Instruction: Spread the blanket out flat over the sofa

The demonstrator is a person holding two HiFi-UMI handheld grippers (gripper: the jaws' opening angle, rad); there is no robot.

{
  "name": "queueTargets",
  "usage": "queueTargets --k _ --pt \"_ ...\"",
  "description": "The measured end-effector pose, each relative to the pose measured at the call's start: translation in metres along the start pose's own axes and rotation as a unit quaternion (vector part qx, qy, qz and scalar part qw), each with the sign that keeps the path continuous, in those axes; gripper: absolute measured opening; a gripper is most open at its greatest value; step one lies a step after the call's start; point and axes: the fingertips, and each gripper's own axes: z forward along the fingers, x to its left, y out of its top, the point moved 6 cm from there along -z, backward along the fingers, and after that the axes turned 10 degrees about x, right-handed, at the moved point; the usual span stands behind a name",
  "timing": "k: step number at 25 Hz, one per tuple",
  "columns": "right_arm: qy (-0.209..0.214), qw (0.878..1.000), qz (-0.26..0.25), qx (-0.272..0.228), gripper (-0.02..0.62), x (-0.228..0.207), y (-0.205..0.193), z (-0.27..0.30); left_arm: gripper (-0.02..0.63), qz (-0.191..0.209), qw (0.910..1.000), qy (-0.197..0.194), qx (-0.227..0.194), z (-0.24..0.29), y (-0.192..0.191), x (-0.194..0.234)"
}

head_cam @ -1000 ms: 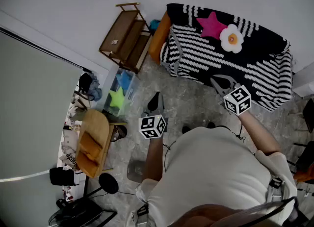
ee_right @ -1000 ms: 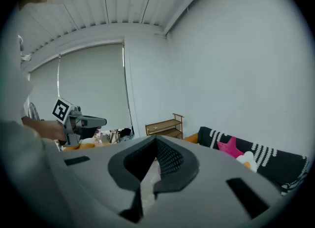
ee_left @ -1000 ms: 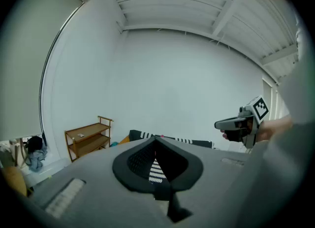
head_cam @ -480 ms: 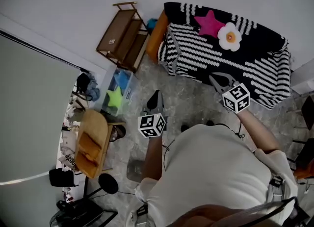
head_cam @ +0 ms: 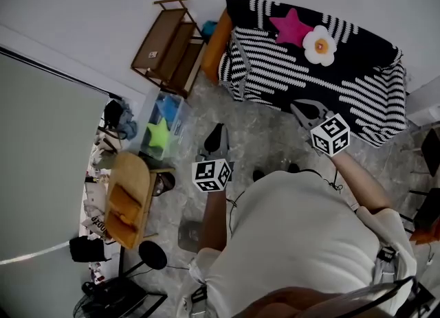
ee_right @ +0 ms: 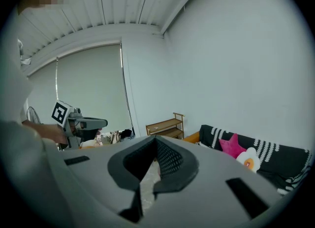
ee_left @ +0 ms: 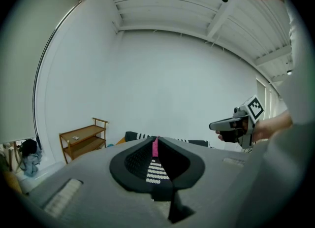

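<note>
Blanket [head_cam: 302, 83], black with white stripes, lies draped over the sofa [head_cam: 214, 47] at upper right of the head view, with a star cushion [head_cam: 290, 27] and a flower cushion [head_cam: 320, 44] on top.

Left gripper [head_cam: 218, 131]: at centre, jaws just been opening, a crack apart, nothing between them.

Right gripper [head_cam: 297, 108]: near the blanket's front edge, jaws together, empty.

Spreading looks all but done. A fold at the blanket's left end seems to need a pinch and a pull outward.
</note>
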Motion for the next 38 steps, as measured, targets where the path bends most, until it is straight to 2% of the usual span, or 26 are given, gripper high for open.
queueTargets --k 7,11,16,24,31,38 --pt "-0.007 1.0 0.002 0.0 -0.003 0.008 0.0 0.002 0.155 -0.011 0.9999 -0.005 0.002 -0.004 -0.006 0.009" --pt "-0.016 1.0 0.008 0.004 -0.003 0.013 0.0 0.006 0.16 -0.026 0.9995 -0.019 -0.003 -0.009 -0.009 0.017" --pt "-0.028 0.999 0.017 0.012 -0.003 0.022 -0.006 0.011 0.186 -0.022 0.9994 -0.027 0.009 -0.014 -0.018 0.024" --pt "-0.055 0.998 0.034 0.01 -0.003 0.038 -0.002 0.025 0.186 -0.017 0.9985 -0.047 0.023 -0.02 -0.026 0.046" --pt "-0.07 0.996 0.045 0.009 -0.003 0.05 -0.008 0.032 0.186 -0.011 0.9981 -0.054 0.029 -0.023 -0.031 0.064" --pt "-0.068 0.996 0.042 0.026 -0.003 0.051 -0.013 0.046 0.186 -0.018 0.9977 -0.051 0.042 -0.013 -0.034 0.076"
